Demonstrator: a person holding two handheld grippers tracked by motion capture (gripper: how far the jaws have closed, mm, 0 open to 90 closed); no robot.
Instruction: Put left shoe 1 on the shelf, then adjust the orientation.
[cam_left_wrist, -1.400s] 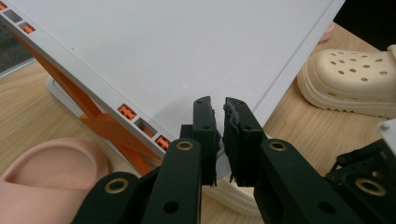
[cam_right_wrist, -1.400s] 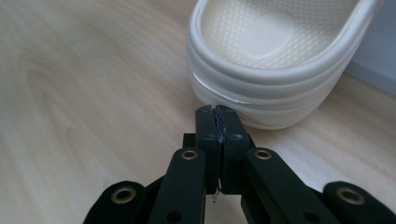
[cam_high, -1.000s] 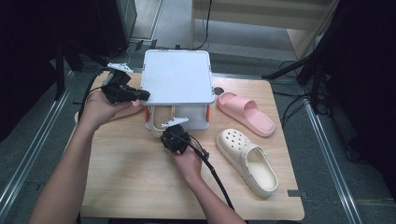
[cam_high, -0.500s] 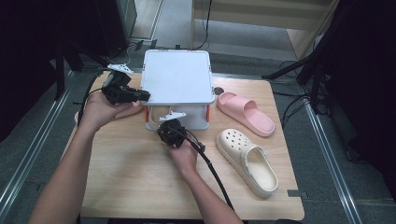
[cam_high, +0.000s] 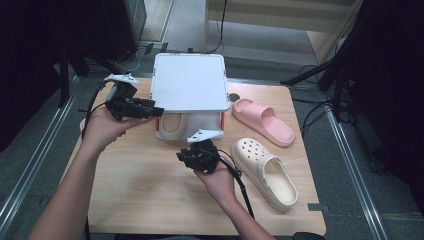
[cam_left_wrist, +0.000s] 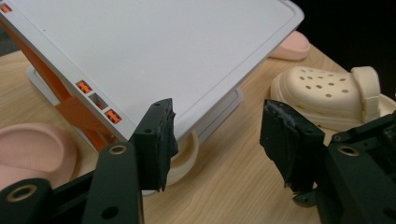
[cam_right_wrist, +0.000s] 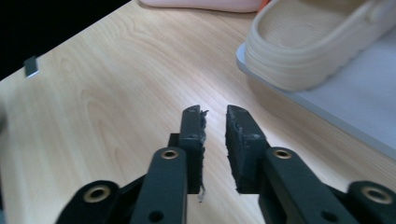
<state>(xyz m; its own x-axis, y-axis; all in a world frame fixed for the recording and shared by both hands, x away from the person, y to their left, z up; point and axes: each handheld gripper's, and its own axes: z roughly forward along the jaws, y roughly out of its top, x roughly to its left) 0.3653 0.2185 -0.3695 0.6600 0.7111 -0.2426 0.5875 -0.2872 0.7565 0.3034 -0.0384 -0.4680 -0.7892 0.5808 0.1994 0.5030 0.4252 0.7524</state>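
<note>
A white box has its lid (cam_high: 189, 82) tilted up at the front, over a cream shoe (cam_high: 172, 125) that lies on the box's base. My left gripper (cam_high: 156, 111) is at the lid's front left corner. In the left gripper view its jaws (cam_left_wrist: 217, 116) have just been opening and stand wide, with the lid (cam_left_wrist: 154, 51) edge beside the left jaw and nothing pressed between them. My right gripper (cam_high: 181, 156) hovers over the table in front of the box. Its jaws (cam_right_wrist: 215, 114) have just been opening to a narrow gap with nothing in it, near the cream shoe (cam_right_wrist: 308, 42).
A cream clog (cam_high: 265, 170) and a pink slide (cam_high: 262, 120) lie on the wooden table (cam_high: 140, 200) to the right of the box. The left gripper view has a pink rounded thing (cam_left_wrist: 32, 149) at its lower left. Dark floor and rails surround the table.
My right gripper has drawn back from the box's front, toward the person and a little to the right. My left hand has shifted slightly at the lid's corner. The lid looks unmoved.
</note>
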